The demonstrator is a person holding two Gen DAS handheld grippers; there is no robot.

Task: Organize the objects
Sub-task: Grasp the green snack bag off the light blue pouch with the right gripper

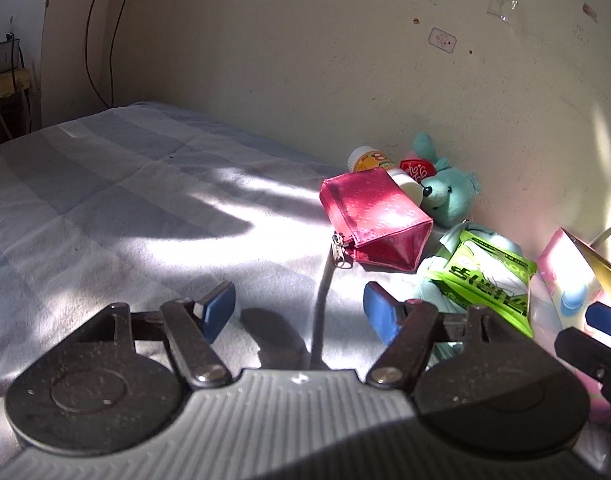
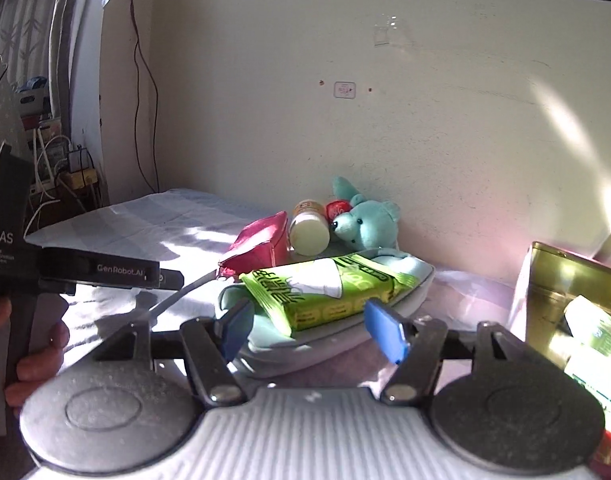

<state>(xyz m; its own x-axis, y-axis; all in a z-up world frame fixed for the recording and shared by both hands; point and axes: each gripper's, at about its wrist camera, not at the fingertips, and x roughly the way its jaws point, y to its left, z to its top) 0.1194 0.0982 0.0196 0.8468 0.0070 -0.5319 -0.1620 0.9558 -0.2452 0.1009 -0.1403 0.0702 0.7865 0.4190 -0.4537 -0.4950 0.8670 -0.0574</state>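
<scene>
A: Clutter is bunching along the wall on the bed: red pouch, bottle, teal bear, green packet.

B: Left hand-held gripper is hovering with fingers apart, holding nothing; right hand-held gripper is gaping before the packet, likely lining up.

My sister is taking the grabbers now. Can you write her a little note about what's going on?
Left gripper: jaws open, empty, over the bed.
Right gripper: jaws open, empty, right in front of the green packet.
By the wall: red pouch, teal teddy, a bottle lying down. The green packet rests on a pale blue pouch.
Gold box at right is open with packets inside.
Nothing is held; the pile remains to be sorted.
</scene>
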